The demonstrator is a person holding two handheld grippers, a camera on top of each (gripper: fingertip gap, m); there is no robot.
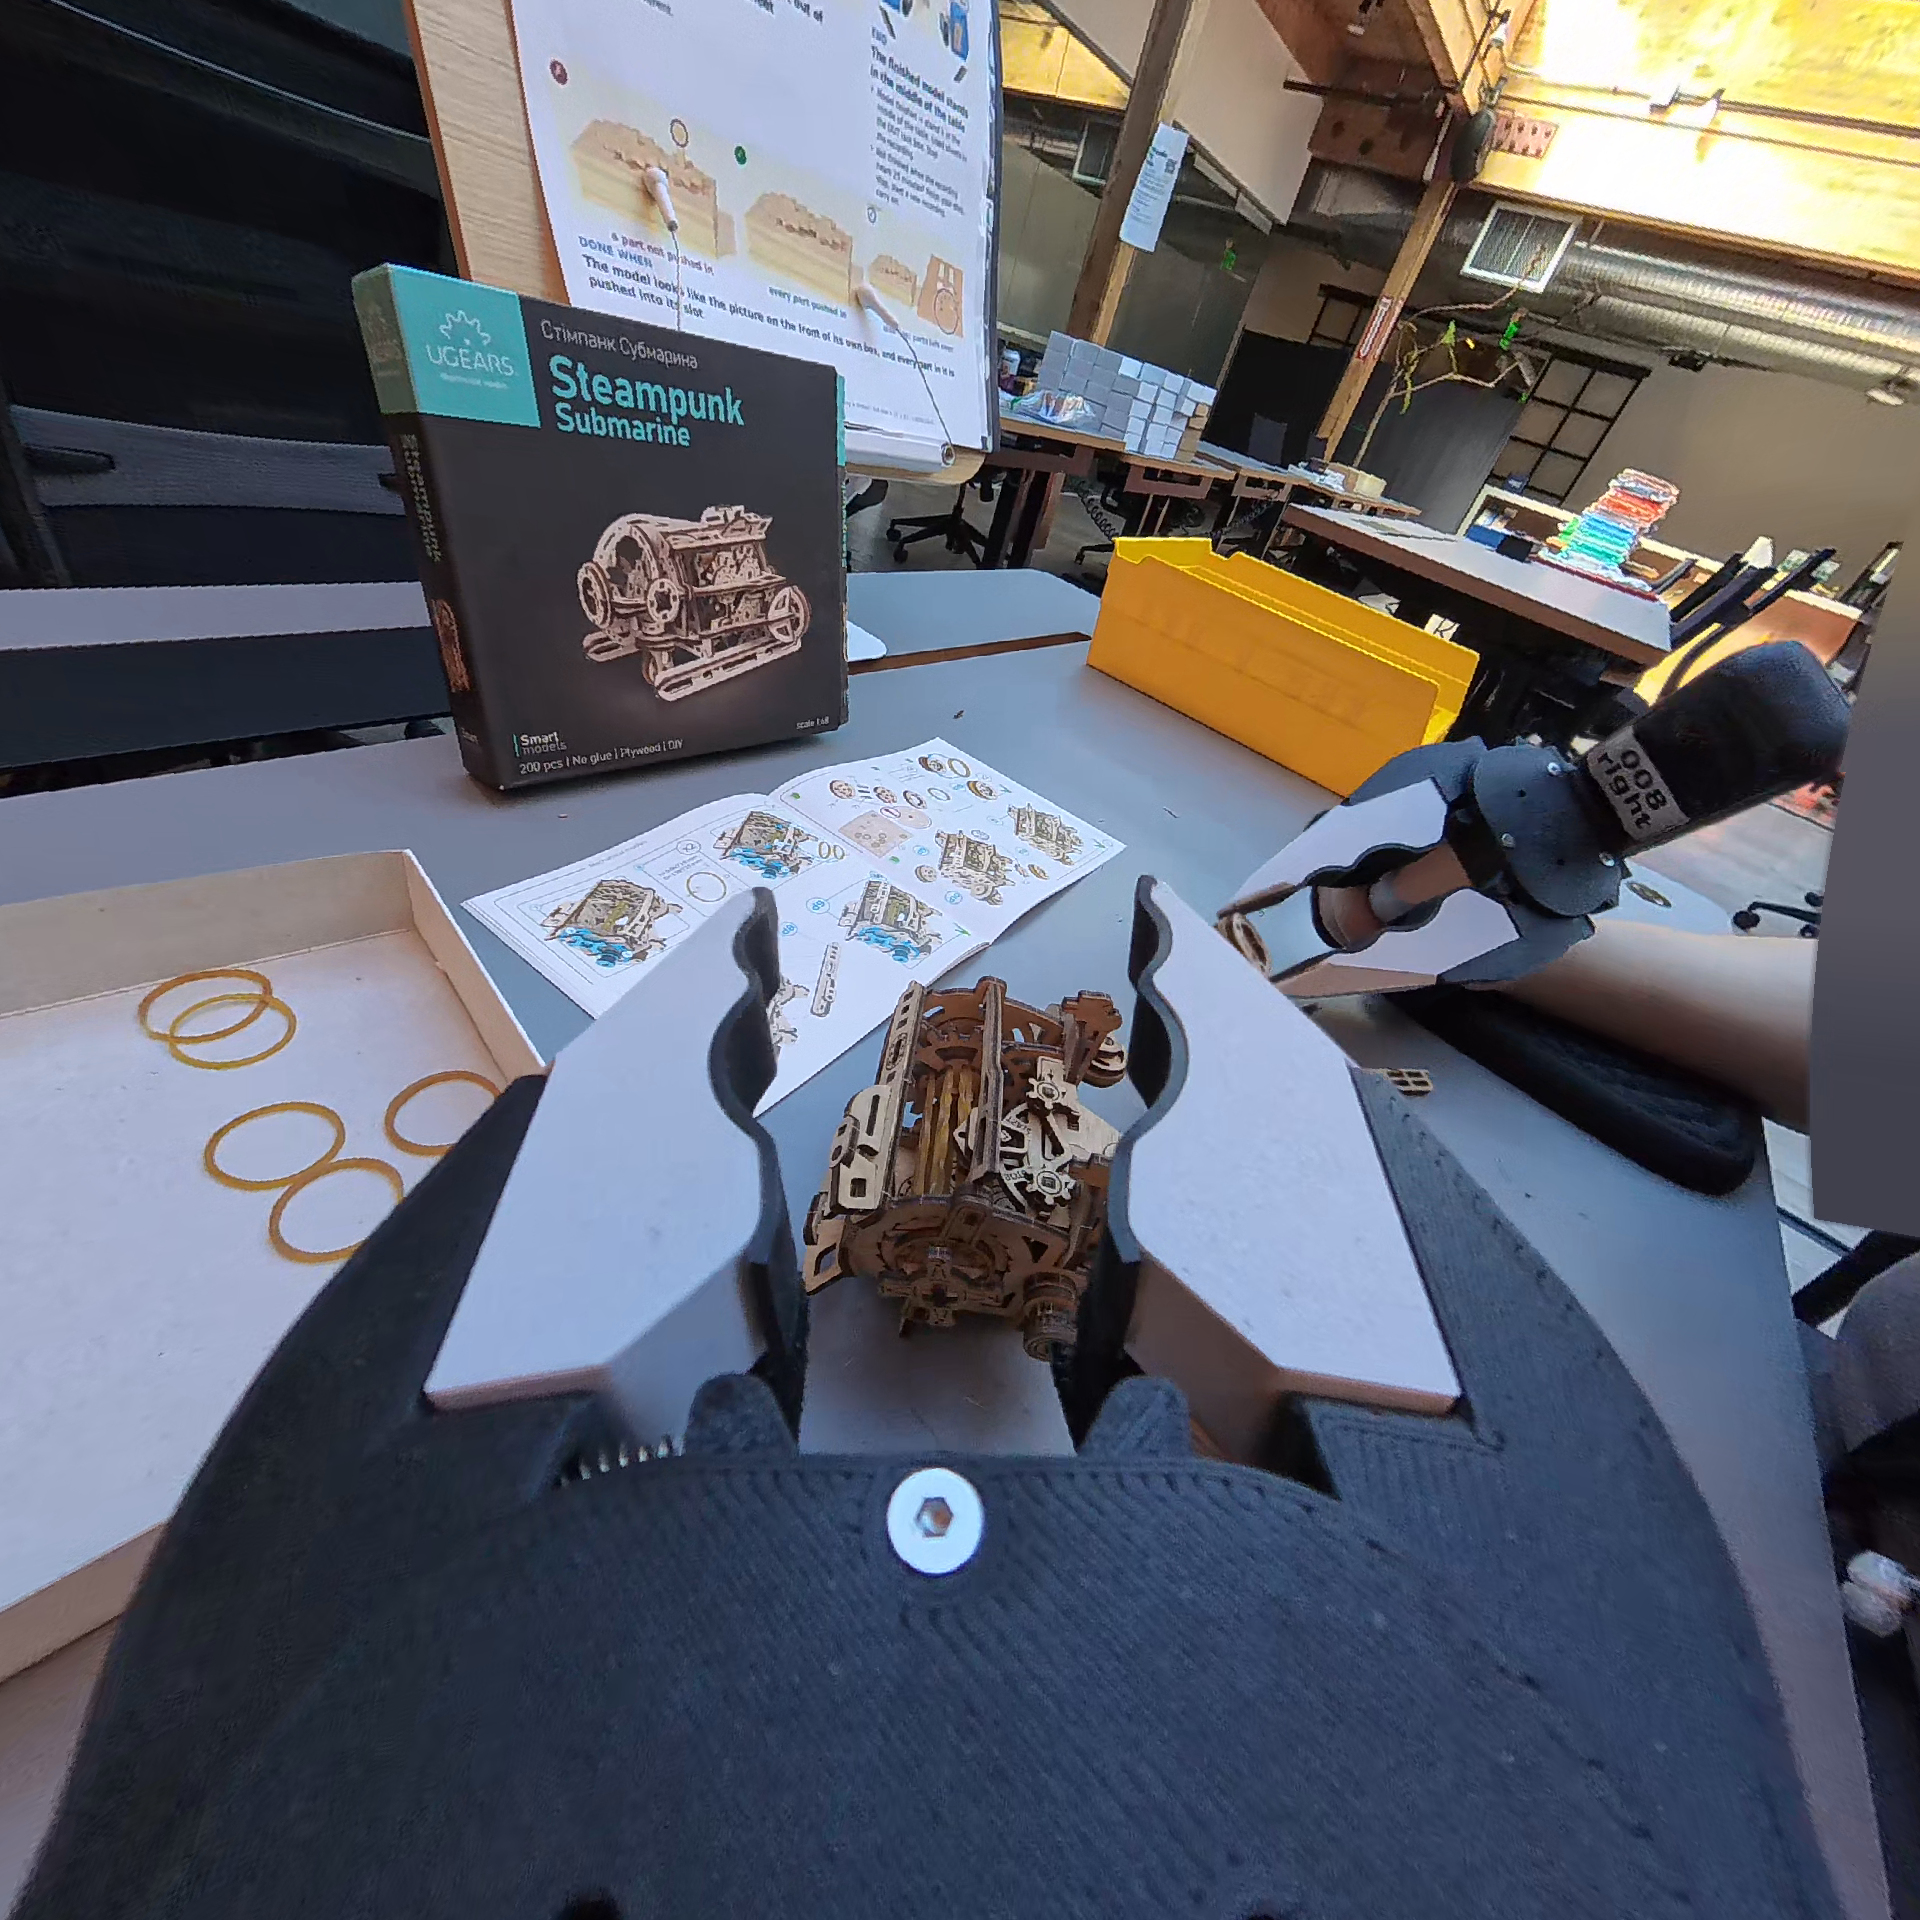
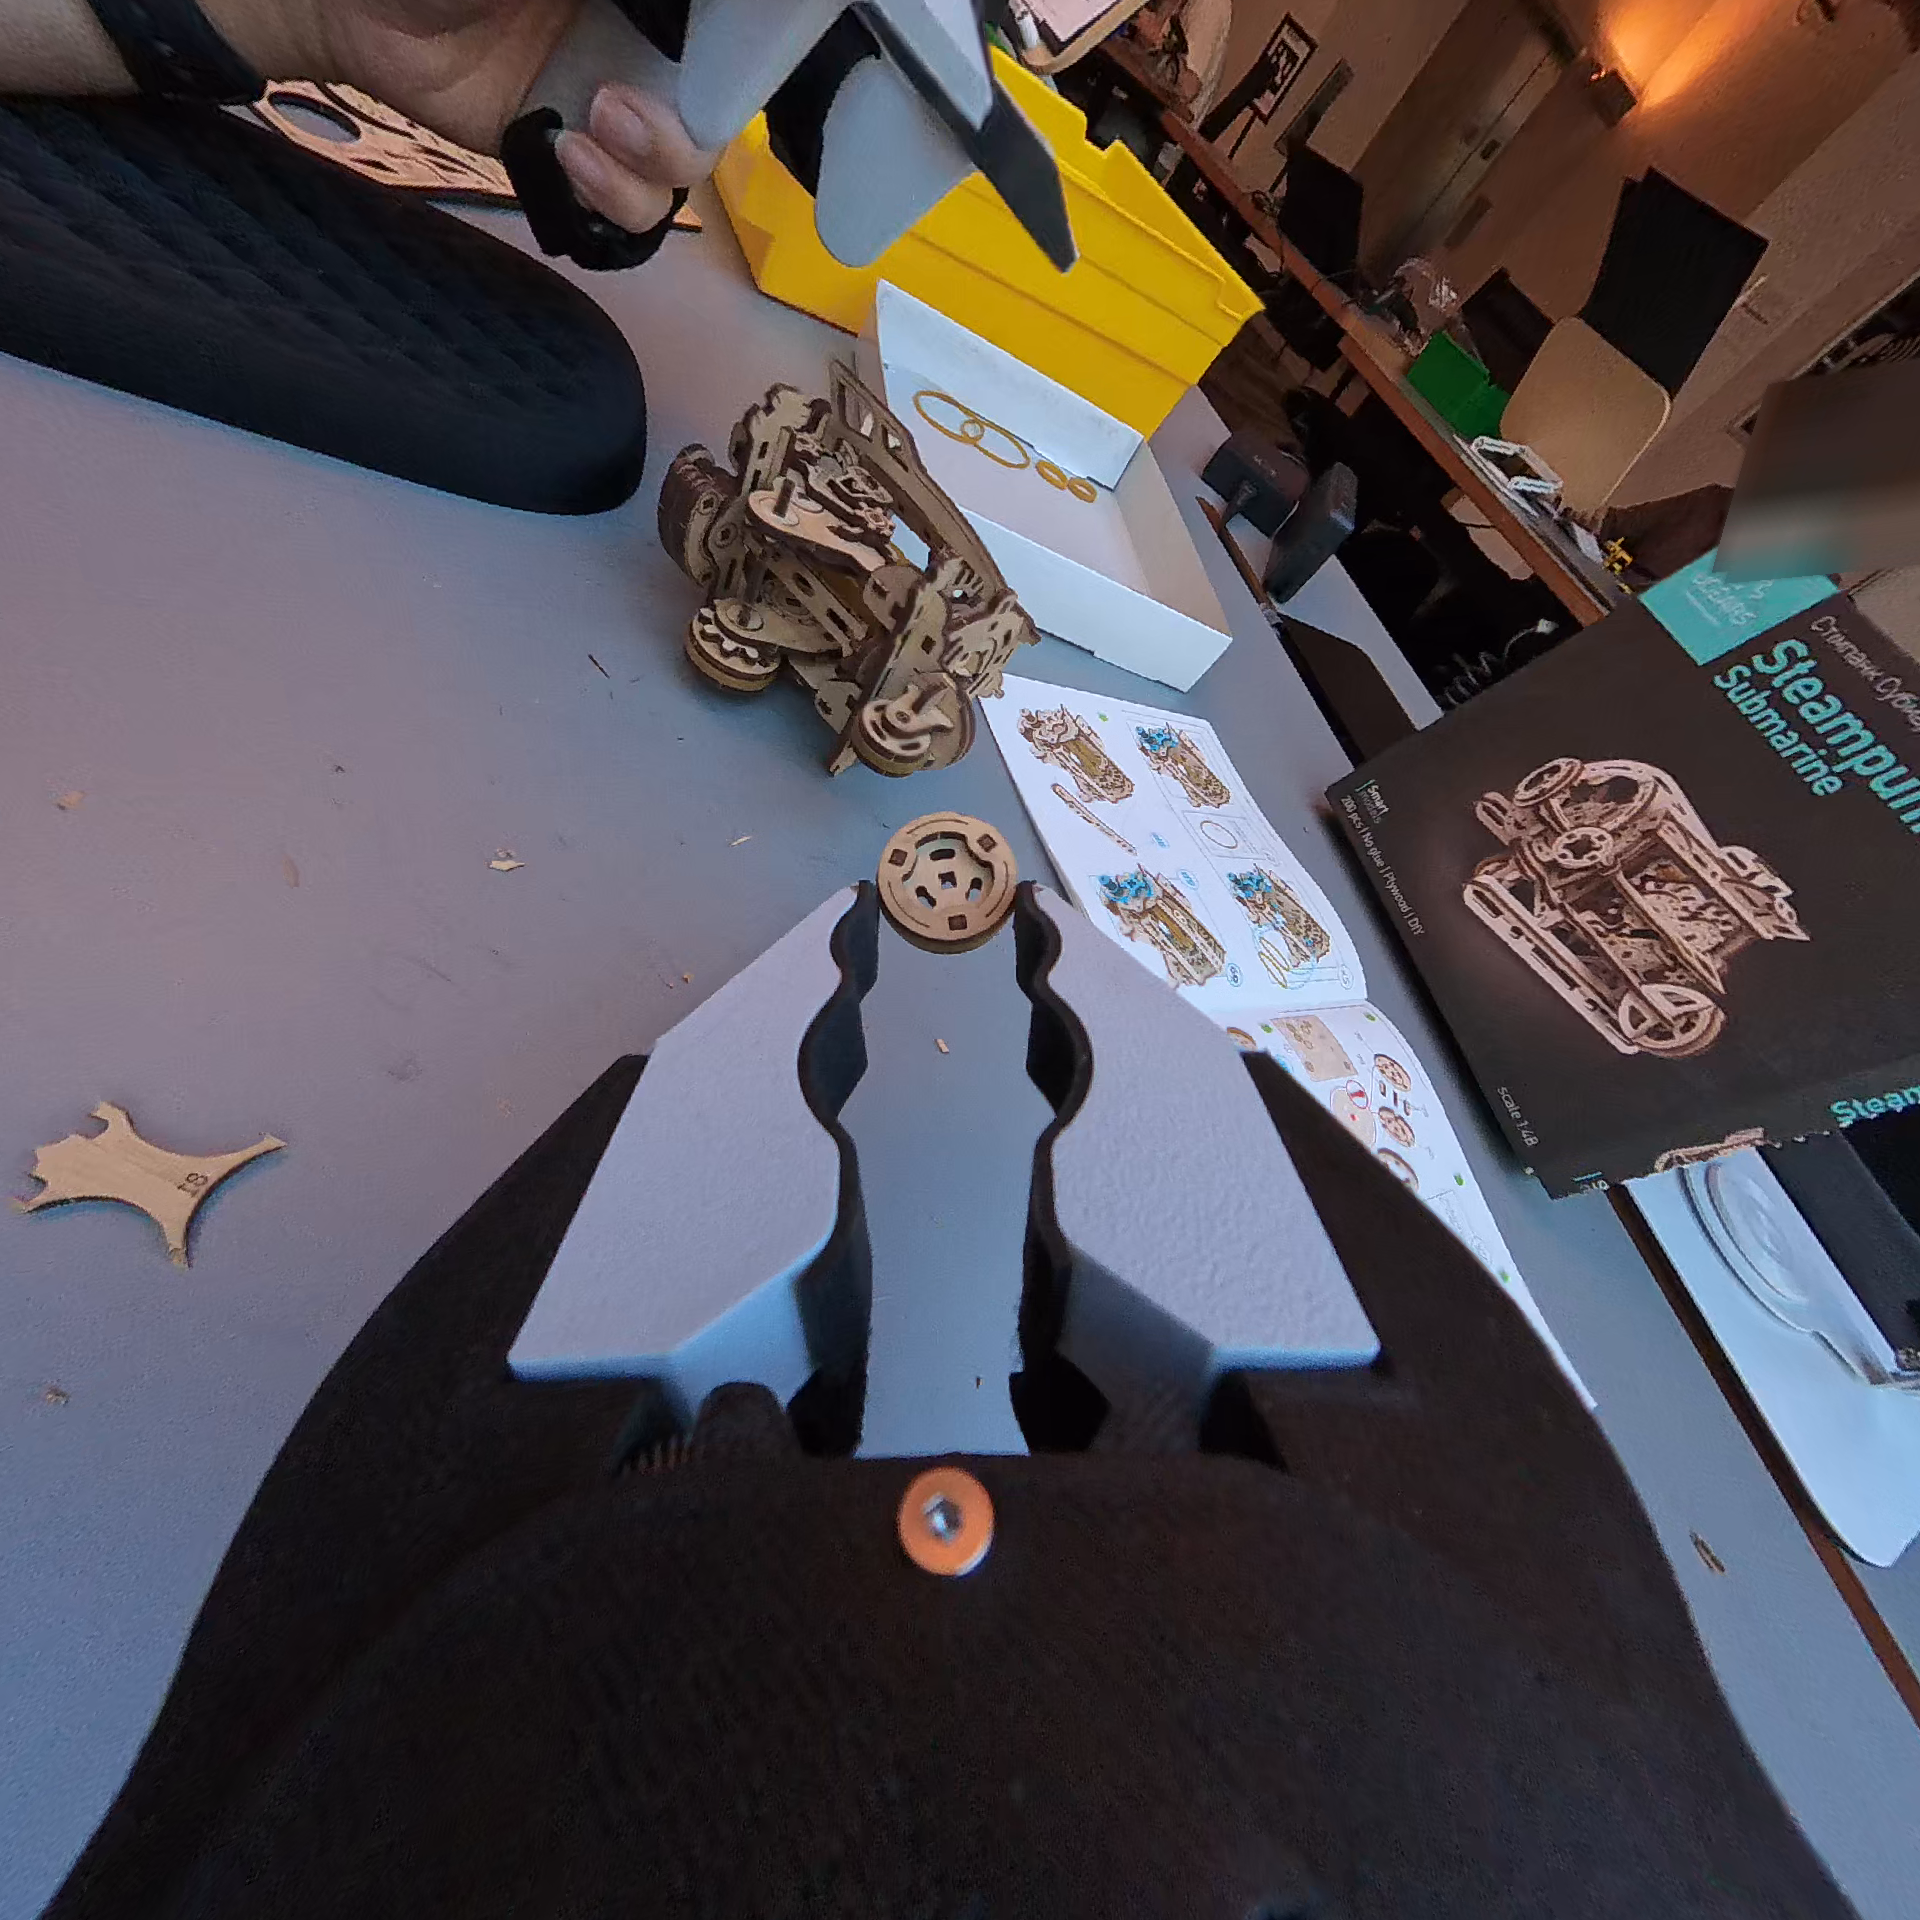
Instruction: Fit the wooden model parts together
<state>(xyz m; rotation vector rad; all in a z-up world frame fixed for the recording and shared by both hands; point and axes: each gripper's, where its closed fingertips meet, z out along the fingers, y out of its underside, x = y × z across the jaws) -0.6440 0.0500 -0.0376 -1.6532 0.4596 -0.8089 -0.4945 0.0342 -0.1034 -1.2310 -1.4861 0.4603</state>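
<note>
Wooden model (image 1: 961, 1153) was seen on the grey table (image 1: 1039, 727), between the spread fingers of the left gripper (image 1: 951, 997), unclamped. A round wooden disc (image 2: 945, 881) was pinched at the right gripper (image 2: 943, 904) tips. Printed writing was borne by the dark box (image 1: 623, 540) and booklet (image 1: 883, 852).

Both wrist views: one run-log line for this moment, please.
left gripper: open above brown wooden model | right gripper: shut on round wooden disc | fitting: not yet done

Your 2 wrist cameras, close above the table (image 1: 1039, 717), facing forward, both sharing the wooden model (image 1: 966, 1153) and booklet (image 2: 1195, 831).
</note>
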